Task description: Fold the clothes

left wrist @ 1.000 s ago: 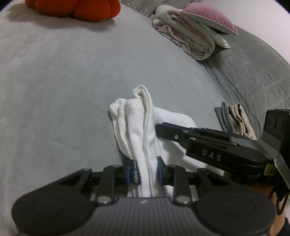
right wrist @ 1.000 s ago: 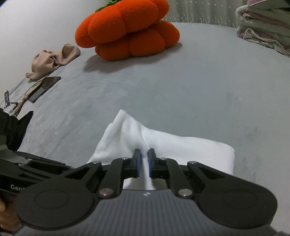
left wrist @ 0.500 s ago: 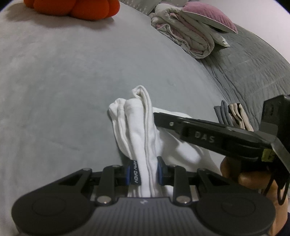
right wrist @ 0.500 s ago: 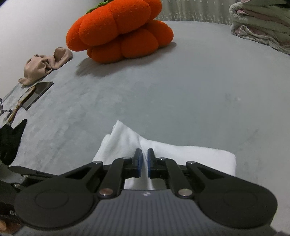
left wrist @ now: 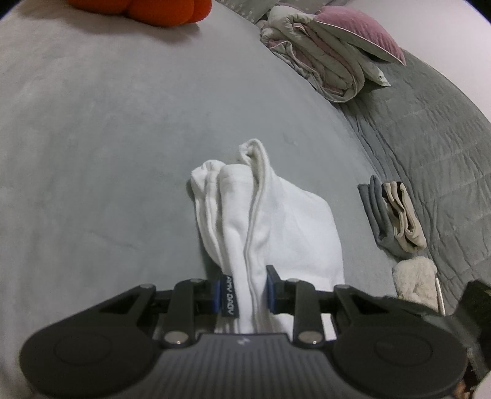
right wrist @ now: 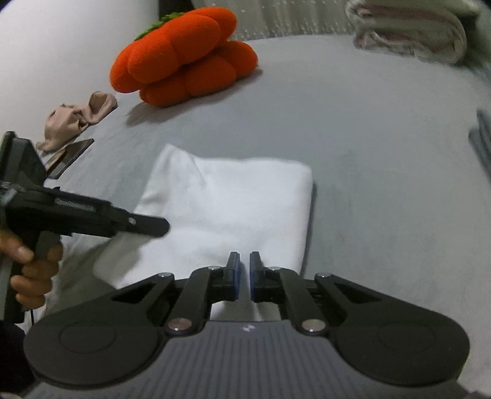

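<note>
Two claws over one folded white garment (left wrist: 270, 221) on a grey bed cover (left wrist: 92, 138). No bin, basket or box in either view; only stacks of cloth lying loose on the bed.

Left gripper (left wrist: 245, 294): clamped on a bunched ridge of the white garment, blue pads (left wrist: 218, 294) pressed against the cloth on both sides, the fold running forward from between them. Ahead and to its right, a small pile of folded grey and beige clothes (left wrist: 392, 218); nearer on that side, a fluffy cream item (left wrist: 414, 279). Far ahead to the right, a rolled quilt with a pink pillow (left wrist: 334, 58) on top. Far ahead to the left, part of an orange plush cushion (left wrist: 147, 9).

Right gripper (right wrist: 242, 276): nearly closed, a narrow slit between the blue pads (right wrist: 234, 276), nothing pinched between them; poised at the near edge of the white garment (right wrist: 227, 202), contact with the cloth not clear. Garment spread flat and roughly rectangular just ahead of it. To its left, the left gripper (right wrist: 147, 225) seen side-on, held in a hand (right wrist: 33, 270), tip over the garment's left part. Farther ahead and left, the orange plush cushion (right wrist: 184, 58), a crumpled beige cloth (right wrist: 79, 119) and a dark flat phone-like object (right wrist: 73, 153).
</note>
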`<state>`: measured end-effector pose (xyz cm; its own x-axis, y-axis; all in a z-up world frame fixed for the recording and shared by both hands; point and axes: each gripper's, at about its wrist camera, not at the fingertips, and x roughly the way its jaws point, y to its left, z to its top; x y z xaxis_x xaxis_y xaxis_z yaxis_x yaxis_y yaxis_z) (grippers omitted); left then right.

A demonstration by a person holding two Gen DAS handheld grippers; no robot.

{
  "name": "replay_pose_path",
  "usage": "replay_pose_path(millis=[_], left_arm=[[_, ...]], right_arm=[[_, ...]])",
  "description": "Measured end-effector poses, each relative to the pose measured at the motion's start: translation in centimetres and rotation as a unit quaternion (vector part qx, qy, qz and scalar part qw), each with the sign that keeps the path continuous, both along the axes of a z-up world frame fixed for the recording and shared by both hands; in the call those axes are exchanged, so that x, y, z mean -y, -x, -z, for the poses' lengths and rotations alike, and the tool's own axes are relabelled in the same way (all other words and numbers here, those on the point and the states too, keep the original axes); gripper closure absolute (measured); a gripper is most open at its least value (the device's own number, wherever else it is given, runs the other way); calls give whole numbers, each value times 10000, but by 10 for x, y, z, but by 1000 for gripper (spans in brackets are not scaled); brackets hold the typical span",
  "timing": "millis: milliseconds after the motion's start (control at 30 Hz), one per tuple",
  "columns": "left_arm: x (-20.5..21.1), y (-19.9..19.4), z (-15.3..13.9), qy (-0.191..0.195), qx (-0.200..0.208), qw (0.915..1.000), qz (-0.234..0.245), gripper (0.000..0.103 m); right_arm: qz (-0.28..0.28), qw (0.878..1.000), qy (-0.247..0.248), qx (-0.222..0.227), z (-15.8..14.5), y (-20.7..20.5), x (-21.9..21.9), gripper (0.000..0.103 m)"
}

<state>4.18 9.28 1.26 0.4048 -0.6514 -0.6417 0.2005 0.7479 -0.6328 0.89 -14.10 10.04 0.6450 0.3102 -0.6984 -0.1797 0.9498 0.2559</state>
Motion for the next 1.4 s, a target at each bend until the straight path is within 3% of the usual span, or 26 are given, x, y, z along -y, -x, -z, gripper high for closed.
replay_pose_path(millis=[167, 333, 467, 833, 900, 967, 1000, 1067, 1233, 1400], left_arm=[[-1, -2, 1, 44, -45, 10000, -45, 76], [0, -2, 1, 77, -56, 9999, -53, 76], [1, -3, 0, 55, -57, 10000, -44, 76], [1, -3, 1, 116, -71, 9999, -70, 76], [0, -3, 2, 131, -57, 9999, -64, 76], [-1, -3, 3, 153, -69, 9998, -67, 76], [-1, -3, 3, 155, -74, 9998, -70, 76], [-1, -4, 2, 152, -81, 9998, -74, 76], [-1, -3, 3, 163, -61, 9998, -76, 76], [1, -2, 2, 140, -25, 9999, -88, 76]], right_arm=[[-68, 9997, 177, 167, 0, 0, -9, 101], [101, 9996, -225, 164, -15, 15, 8, 100], [-107, 9999, -105, -85, -10, 18, 12, 102], [-114, 9992, -387, 68, -12, 23, 24, 102], [-115, 9989, -438, 96, -12, 24, 26, 97], [172, 9980, -603, 127, -14, 22, 38, 57], [435, 9970, -628, 114, -12, 20, 46, 33], [680, 9940, -848, -78, -4, 15, 59, 32], [864, 9762, -1923, -508, 18, 8, 73, 32], [877, 9711, -2143, -576, 23, 7, 70, 36]])
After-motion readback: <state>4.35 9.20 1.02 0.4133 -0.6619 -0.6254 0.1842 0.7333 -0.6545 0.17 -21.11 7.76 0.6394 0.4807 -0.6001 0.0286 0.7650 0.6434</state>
